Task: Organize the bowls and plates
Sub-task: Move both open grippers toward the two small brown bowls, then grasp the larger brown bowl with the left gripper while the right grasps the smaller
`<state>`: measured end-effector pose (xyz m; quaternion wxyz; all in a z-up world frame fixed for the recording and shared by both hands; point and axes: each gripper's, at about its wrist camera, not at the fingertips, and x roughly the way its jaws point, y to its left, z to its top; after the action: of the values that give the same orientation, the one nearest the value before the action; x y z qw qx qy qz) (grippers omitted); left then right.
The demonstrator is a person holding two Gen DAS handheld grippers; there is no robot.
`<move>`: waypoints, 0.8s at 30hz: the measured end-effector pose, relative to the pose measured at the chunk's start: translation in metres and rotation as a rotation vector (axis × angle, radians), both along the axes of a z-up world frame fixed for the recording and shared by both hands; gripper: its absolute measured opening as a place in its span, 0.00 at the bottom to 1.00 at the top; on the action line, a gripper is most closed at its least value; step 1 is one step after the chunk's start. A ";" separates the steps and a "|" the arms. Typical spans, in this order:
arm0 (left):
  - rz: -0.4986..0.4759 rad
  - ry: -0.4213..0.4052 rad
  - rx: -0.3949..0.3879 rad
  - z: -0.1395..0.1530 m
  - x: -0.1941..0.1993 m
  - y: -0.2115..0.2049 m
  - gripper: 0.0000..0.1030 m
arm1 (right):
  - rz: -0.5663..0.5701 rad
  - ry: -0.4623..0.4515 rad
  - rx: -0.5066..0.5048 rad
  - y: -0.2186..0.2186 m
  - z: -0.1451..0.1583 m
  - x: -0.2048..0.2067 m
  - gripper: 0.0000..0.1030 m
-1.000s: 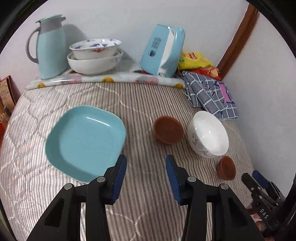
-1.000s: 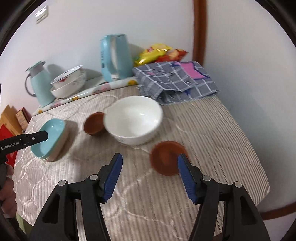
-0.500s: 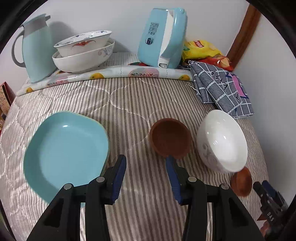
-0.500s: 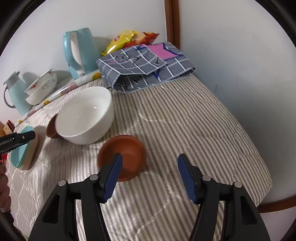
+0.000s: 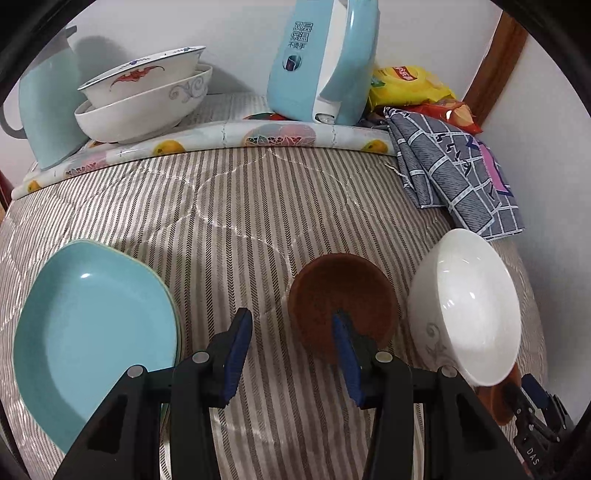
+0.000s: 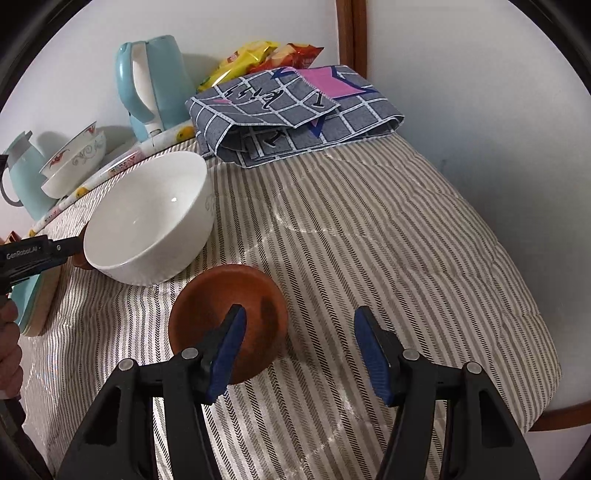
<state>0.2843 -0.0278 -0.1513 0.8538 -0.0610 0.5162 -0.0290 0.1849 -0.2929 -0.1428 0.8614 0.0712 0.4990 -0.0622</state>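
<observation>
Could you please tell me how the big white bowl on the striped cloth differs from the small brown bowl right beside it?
The white bowl is glossy with a grey scroll pattern outside; the brown bowl is matte, plain terracotta-coloured. The white bowl is clearly wider and deeper than the brown bowl. One finger of the right tongs reaches over the brown bowl; the white bowl has none over it. Both are round, empty and upright on the striped cloth.

A striped quilted cover [image 5: 236,206] spreads over the counter, its pale stitching catching soft light. Behind the cover rises a plain white wall [image 5: 236,48], and a brown wooden post [image 6: 351,33] runs up the wall at the far corner. A wooden rail [image 6: 561,415] shows below the cover's near edge.
</observation>
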 end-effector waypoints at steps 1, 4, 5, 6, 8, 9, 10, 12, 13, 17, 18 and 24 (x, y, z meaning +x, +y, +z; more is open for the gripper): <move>0.000 0.002 0.002 -0.001 0.002 -0.001 0.41 | 0.003 0.003 0.002 0.001 -0.001 0.001 0.55; -0.005 0.014 0.006 -0.006 0.006 -0.004 0.41 | 0.006 0.017 0.011 0.003 -0.007 0.004 0.47; -0.007 0.018 0.008 -0.008 0.008 -0.005 0.41 | 0.005 0.022 0.014 0.003 -0.009 0.005 0.43; -0.009 0.020 0.010 -0.010 0.009 -0.006 0.41 | 0.005 0.026 0.017 0.004 -0.011 0.006 0.41; -0.011 0.019 0.017 -0.012 0.012 -0.008 0.36 | 0.002 0.018 0.014 0.004 -0.011 0.007 0.38; -0.013 0.020 0.014 -0.013 0.013 -0.008 0.35 | 0.001 0.017 0.012 0.004 -0.011 0.007 0.37; -0.015 0.025 0.004 -0.015 0.015 -0.008 0.33 | 0.002 0.015 0.014 0.004 -0.011 0.008 0.35; -0.019 0.031 -0.001 -0.018 0.018 -0.009 0.27 | 0.006 0.012 0.023 0.005 -0.010 0.010 0.30; -0.023 0.036 0.000 -0.020 0.020 -0.010 0.25 | 0.012 0.010 0.032 0.006 -0.010 0.011 0.25; -0.032 0.020 -0.002 -0.020 0.023 -0.012 0.17 | 0.024 0.000 0.037 0.010 -0.010 0.011 0.17; -0.033 0.015 0.000 -0.019 0.023 -0.012 0.16 | 0.025 -0.003 0.033 0.011 -0.010 0.011 0.17; -0.045 -0.007 -0.021 -0.012 0.020 -0.010 0.08 | 0.016 -0.024 0.035 0.013 -0.005 0.008 0.12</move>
<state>0.3041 -0.0374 -0.1629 0.8540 -0.0584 0.5141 -0.0538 0.1925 -0.2803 -0.1475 0.8665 0.0829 0.4901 -0.0455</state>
